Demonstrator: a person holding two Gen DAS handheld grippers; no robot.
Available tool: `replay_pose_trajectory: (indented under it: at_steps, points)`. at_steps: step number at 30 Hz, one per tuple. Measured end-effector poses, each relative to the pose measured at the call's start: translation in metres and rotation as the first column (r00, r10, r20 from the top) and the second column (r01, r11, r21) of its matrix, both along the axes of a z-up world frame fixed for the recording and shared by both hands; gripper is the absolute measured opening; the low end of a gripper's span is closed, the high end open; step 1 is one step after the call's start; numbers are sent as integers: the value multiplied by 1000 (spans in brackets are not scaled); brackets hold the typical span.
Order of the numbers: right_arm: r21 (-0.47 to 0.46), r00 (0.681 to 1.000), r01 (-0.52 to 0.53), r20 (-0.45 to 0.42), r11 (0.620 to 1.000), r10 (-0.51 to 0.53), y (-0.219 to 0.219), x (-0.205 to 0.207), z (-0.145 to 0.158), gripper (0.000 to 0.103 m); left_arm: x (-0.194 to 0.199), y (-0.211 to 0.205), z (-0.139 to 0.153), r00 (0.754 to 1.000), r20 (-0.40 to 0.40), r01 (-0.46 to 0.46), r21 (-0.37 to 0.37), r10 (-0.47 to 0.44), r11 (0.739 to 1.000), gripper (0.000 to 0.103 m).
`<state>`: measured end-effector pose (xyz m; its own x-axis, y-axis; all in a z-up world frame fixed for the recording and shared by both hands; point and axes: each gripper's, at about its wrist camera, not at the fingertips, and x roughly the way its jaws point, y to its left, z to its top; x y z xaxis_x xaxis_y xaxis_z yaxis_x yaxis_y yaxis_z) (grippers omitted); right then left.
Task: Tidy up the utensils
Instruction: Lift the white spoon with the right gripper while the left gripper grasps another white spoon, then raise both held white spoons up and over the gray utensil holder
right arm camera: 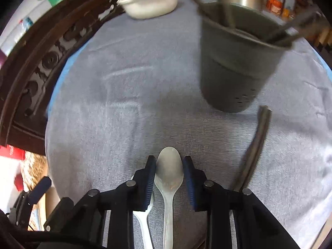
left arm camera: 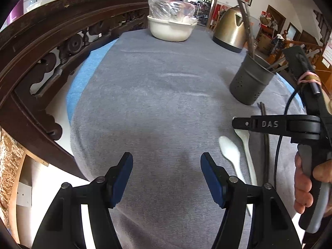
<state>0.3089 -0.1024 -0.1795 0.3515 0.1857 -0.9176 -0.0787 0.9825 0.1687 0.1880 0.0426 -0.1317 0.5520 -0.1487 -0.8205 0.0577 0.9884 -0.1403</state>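
Your left gripper (left arm camera: 166, 167) hangs over bare grey cloth (left arm camera: 157, 95) at the near left. Its blue pads stand wide apart with nothing between them. It has no job right now.

Move right and you find two white spoons lying flat on the cloth, side by side. Your right gripper (right arm camera: 169, 173) sits low over the right spoon (right arm camera: 169, 176). The spoon's bowl lies between the blue pads. The left pad looks like it touches the bowl's edge. The right pad has a thin gap beside it. So the jaws are only partly closed, and the spoon does not look pinched yet. The other white spoon (right arm camera: 143, 224) pokes out under the left jaw, very close.

You look to be at the grabbing step. Next I think you need to squeeze until both pads press the spoon, then lift it straight up. Take care not to catch the other spoon too. A smooth, rounded bowl could slip out, so a hold nearer the handle may be safer.

Further right a pair of dark chopsticks (right arm camera: 256, 145) lies on the cloth, waiting.

At the far right stands the dark grey holder (right arm camera: 234, 78). It has small holes near its bottom. A few dark sticks and what looks like a metal handle lean inside it. The spoon likely belongs in there.

At the far end sit a white bowl (left arm camera: 169, 30) holding a clear bag, and a gold kettle (left arm camera: 229, 30).
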Motion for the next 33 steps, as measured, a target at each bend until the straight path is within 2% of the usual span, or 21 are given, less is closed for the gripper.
replay_pose_trajectory:
  at_steps: [2,7,13,16,17,19,23,26,33]
  points:
    - [60,999,10,34,998,-12,-12,-7,6,29,4,-7,2,999,-14,32,-24,-33,999,69]
    - [138,987,51,141,989,-71,-44,-28,24,29,16,-31,3,991,-53,116,-71,-120,991,69]
    - [219,964,93,226,971,-143,-76,-50,42,29,32,-62,-6,980,-105,168,-34,-170,985,68]
    - [247,950,112,258,963,-177,-92,-57,46,29,37,-72,-6,975,-107,193,-40,-196,980,66]
    - [258,947,116,264,959,-186,-98,-59,47,29,39,-77,-7,972,-116,200,-32,-202,979,64]
    - [275,941,124,273,954,-201,-111,-66,50,29,43,-83,-11,968,-135,208,-22,-209,978,54]
    - [302,928,123,303,945,-218,-123,-74,54,29,47,-90,-26,958,-199,209,-11,-207,978,44]
    - [318,922,123,314,940,-227,-129,-78,54,29,48,-91,-26,962,-175,213,12,-208,977,35]
    - [335,907,114,348,935,-235,-136,-88,56,29,55,-81,-24,965,-160,202,-39,-205,979,35]
